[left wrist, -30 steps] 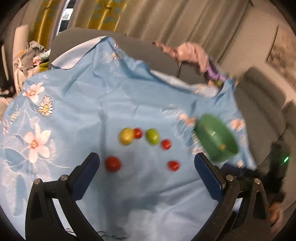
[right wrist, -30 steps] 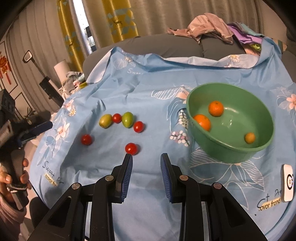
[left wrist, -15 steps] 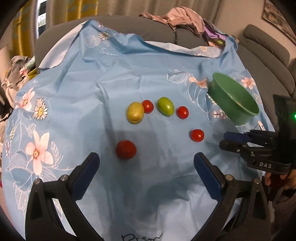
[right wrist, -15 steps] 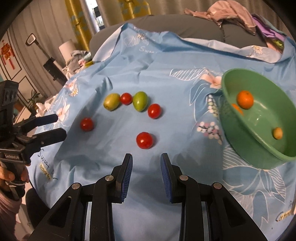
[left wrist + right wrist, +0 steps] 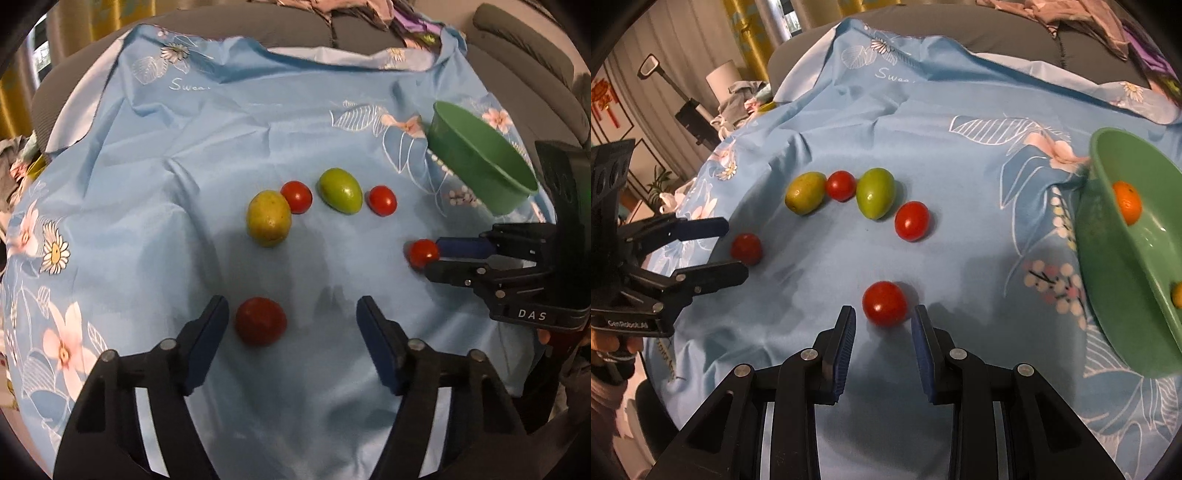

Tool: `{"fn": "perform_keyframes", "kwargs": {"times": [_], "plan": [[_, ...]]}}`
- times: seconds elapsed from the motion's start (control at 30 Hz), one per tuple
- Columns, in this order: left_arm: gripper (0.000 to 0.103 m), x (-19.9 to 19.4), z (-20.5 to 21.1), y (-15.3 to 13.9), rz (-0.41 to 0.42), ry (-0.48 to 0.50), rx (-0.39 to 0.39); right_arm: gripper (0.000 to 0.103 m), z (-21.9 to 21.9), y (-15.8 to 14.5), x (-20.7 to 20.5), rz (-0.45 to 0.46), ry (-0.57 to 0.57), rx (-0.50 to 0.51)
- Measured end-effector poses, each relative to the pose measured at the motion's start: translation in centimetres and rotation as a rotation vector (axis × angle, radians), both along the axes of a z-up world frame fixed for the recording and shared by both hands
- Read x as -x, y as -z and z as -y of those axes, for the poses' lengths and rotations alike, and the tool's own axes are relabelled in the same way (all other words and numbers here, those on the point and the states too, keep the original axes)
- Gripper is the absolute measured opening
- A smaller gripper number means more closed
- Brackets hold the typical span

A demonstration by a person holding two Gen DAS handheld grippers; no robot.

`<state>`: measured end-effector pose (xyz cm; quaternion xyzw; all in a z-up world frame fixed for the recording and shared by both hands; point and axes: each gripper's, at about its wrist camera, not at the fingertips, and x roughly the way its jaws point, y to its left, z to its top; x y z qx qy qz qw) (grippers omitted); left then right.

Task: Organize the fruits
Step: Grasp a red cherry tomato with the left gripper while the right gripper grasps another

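The left gripper [image 5: 291, 315] hangs low over the blue floral tablecloth [image 5: 155, 177] with its blue-padded fingers spread wide. One red cherry tomato [image 5: 261, 326] lies between them, close to the left pad but not touching either. The right gripper [image 5: 882, 326] also has its fingers parted, more narrowly, and another cherry tomato [image 5: 885, 303] sits just ahead of the tips in line with the gap; neither pad touches it.

In the left wrist view, the right gripper [image 5: 430, 258] enters from the right edge with that same tomato [image 5: 423, 253] at its fingertips. In the right wrist view, the left gripper [image 5: 733, 251] enters from the left with its tomato [image 5: 746, 249] at the mouth of the open fingers.

Farther out on the cloth lies a loose row: a yellow-green fruit [image 5: 269, 218], a cherry tomato [image 5: 296, 196] touching it, a green oval fruit [image 5: 340, 191] and another cherry tomato [image 5: 382, 200] just beside that.

A green plastic bowl [image 5: 1108, 266] stands on the cloth to the right of the right gripper, near the row's end. Inside it an orange citrus fruit [image 5: 1127, 202] rests against the wall, and a smaller orange one [image 5: 1177, 294] shows at the frame edge.
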<state>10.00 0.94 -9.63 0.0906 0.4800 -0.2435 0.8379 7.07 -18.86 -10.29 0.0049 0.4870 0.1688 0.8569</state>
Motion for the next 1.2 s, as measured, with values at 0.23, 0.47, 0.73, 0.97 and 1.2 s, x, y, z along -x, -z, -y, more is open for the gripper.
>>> {"fn": "perform_keyframes", "kwargs": {"times": [0.23,0.47,0.73,0.97,1.2], "plan": [[0.058,-0.7,0.9,1.1,-0.010,0.053,-0.084,0.031,-0.1,0.5,-0.5,-0.007,-0.007,0.002],[0.046,-1.1,1.2,1.5,-0.003,0.081,-0.172,0.031,-0.4,0.6,-0.8,0.005,-0.024,0.017],[0.032,-1.2,1.9,1.9,0.001,0.128,-0.306,0.031,-0.4,0.6,-0.9,0.021,-0.030,0.035],[0.030,-1.3,1.5,1.7,-0.031,0.165,-0.277,0.029,-0.6,0.3,-0.8,0.042,-0.028,0.048],[0.030,-1.2,-0.4,1.3,-0.127,0.059,0.004,0.029,0.2,-0.8,-0.3,0.076,-0.009,0.023]]}}
